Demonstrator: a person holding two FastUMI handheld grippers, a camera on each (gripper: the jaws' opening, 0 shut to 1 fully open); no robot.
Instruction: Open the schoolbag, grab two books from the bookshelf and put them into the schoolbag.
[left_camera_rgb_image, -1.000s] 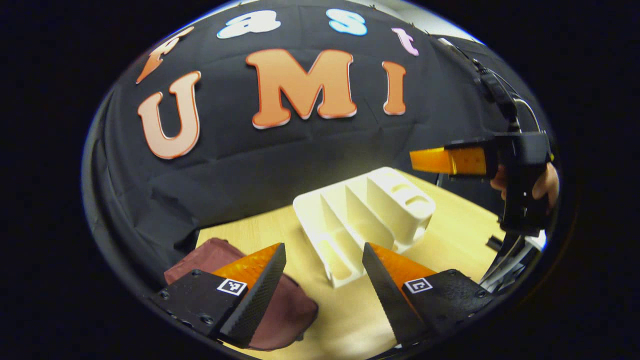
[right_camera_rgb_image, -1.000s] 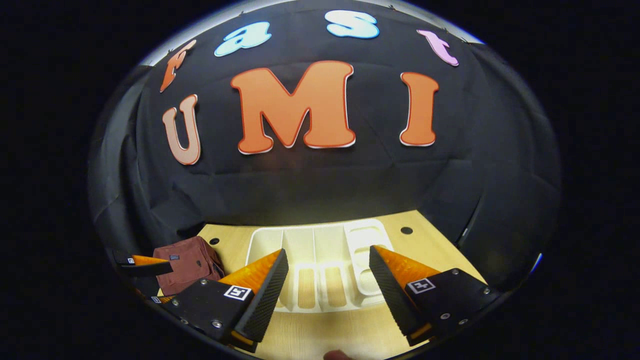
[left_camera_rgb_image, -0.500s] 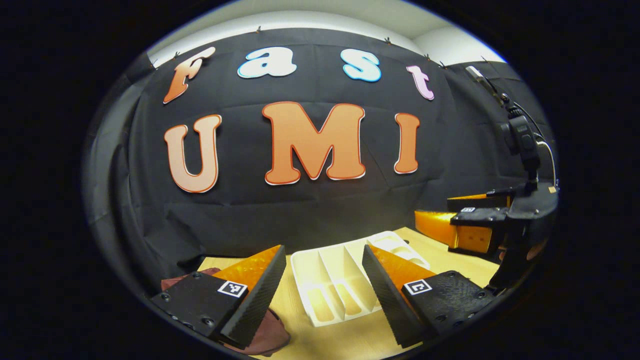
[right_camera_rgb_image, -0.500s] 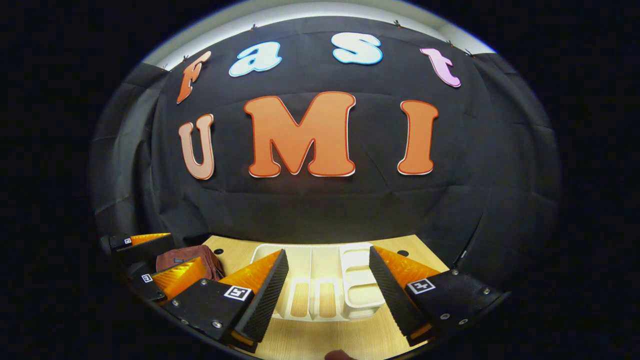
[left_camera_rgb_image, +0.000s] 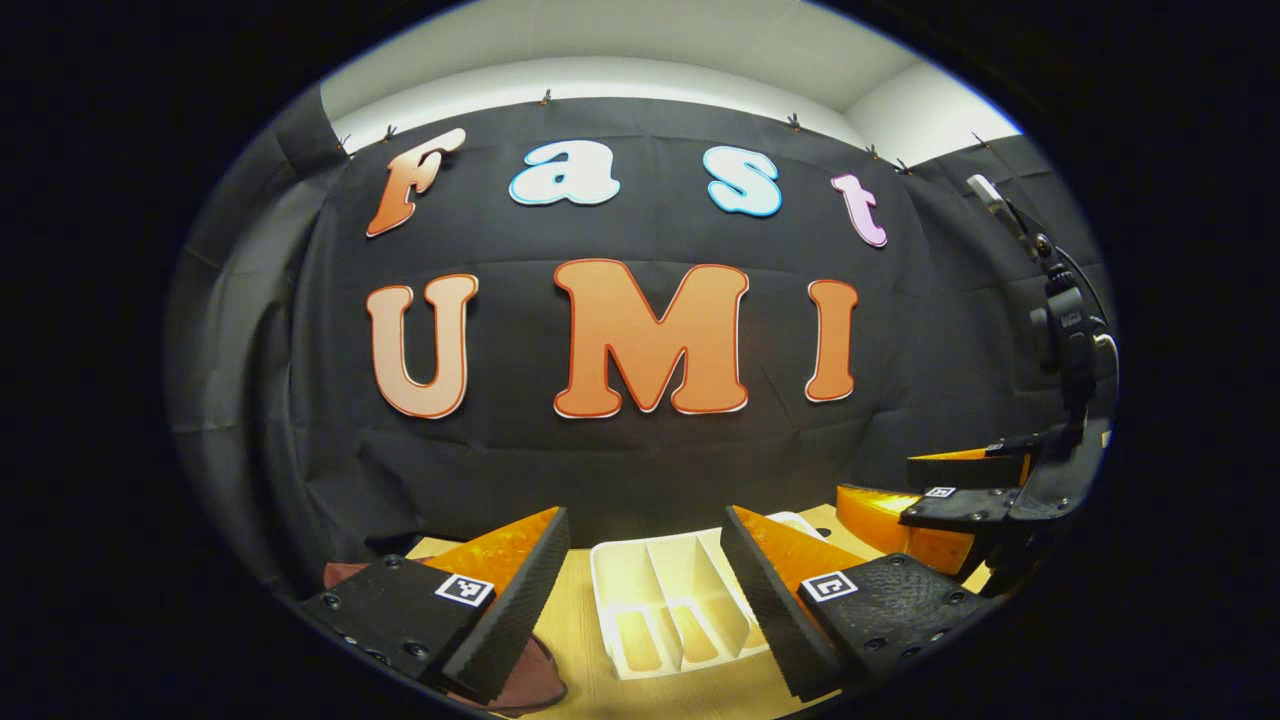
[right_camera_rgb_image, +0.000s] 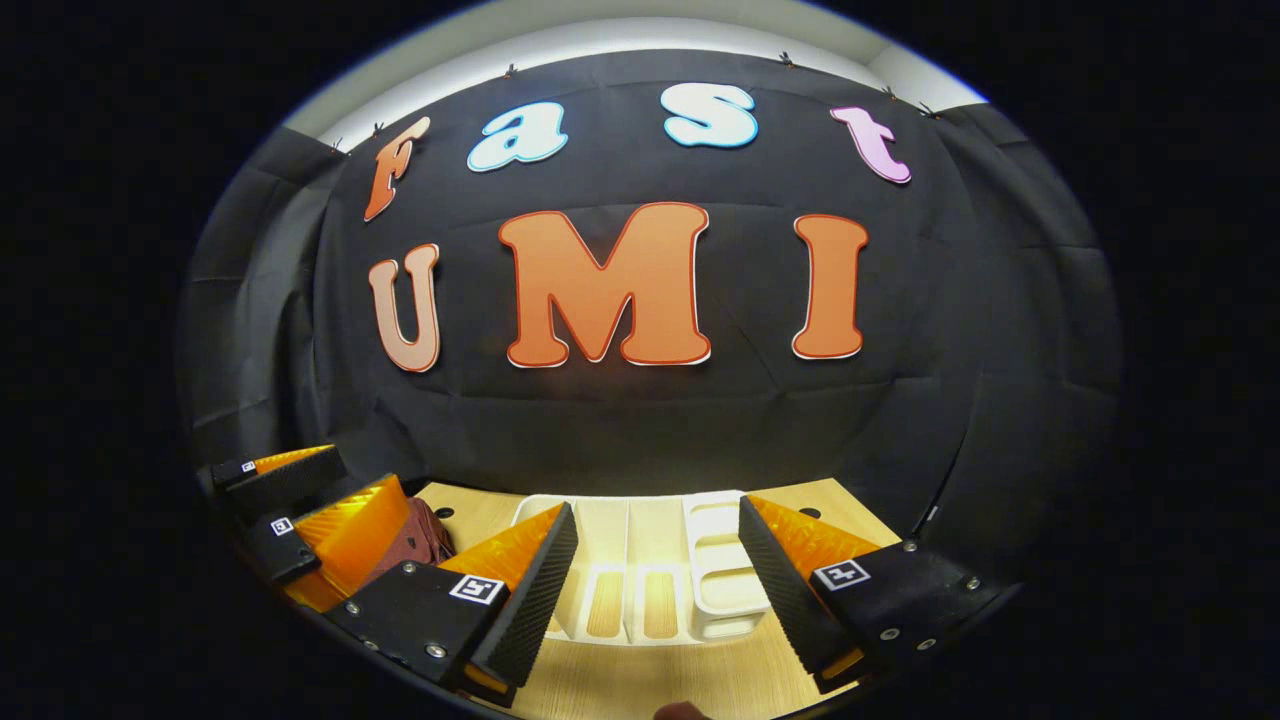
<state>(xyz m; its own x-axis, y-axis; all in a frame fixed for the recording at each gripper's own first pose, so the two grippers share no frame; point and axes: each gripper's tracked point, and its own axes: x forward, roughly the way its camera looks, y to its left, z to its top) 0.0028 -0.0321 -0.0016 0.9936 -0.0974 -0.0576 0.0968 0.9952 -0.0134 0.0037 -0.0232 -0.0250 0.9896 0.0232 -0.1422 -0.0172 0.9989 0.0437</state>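
A white slotted bookshelf (left_camera_rgb_image: 670, 610) lies on the light wood table, and the slots I can see are empty. It also appears between my right gripper's fingers (right_camera_rgb_image: 640, 560). The maroon schoolbag (left_camera_rgb_image: 530, 685) peeks out at the lower left, mostly hidden by a finger; the right gripper view has it left of the bookshelf (right_camera_rgb_image: 415, 530). My left gripper (left_camera_rgb_image: 643, 518) is open and holds nothing. My right gripper (right_camera_rgb_image: 657, 508) is open as well. Each gripper hovers short of the shelf; the right one (left_camera_rgb_image: 920, 495) is off to the left one's right, and the left one (right_camera_rgb_image: 320, 495) is near the bag.
The wood table (right_camera_rgb_image: 620, 690) runs back to the black cloth wall close behind the bookshelf. Two small round holes (right_camera_rgb_image: 437, 512) (right_camera_rgb_image: 810, 512) sit in the tabletop near its back edge. A cable and mount (left_camera_rgb_image: 1065, 330) rise above the right gripper.
Both views have tilted upward, so the bookshelf and bag sit lower and smaller. The left gripper has drawn back from the bag. Both grippers stay open.
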